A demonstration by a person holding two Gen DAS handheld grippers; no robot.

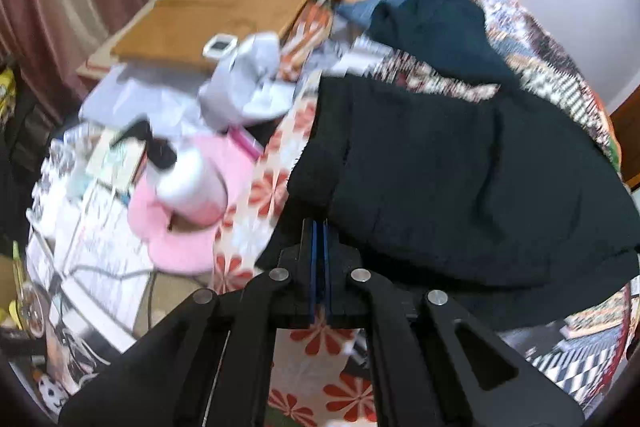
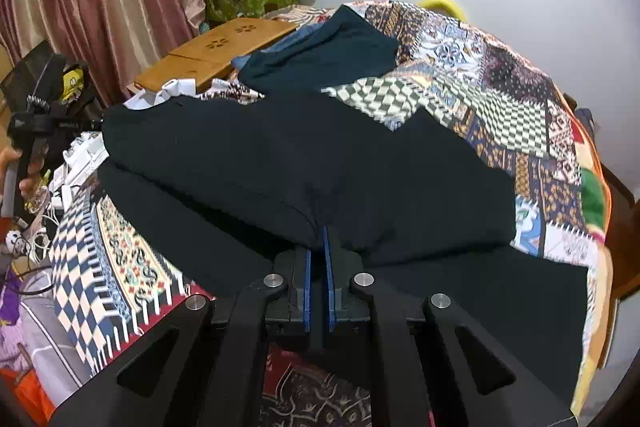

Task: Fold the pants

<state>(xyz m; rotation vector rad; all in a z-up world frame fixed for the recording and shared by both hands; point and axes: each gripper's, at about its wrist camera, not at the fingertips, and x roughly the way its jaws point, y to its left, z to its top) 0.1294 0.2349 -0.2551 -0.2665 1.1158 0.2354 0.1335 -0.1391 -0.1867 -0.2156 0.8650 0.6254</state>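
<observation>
Fingers pinch the pants edge.

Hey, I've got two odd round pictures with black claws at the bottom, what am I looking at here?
Those claws are two handheld grippers a person uses, each with a camera looking along its fingers. One picture is from the left gripper, the other from the right gripper. Dark pants lie partly folded on a patchwork bedspread. Both grippers are closed, each pinching an edge of the pants. Another dark garment lies farther back, beside a wooden board.
</observation>
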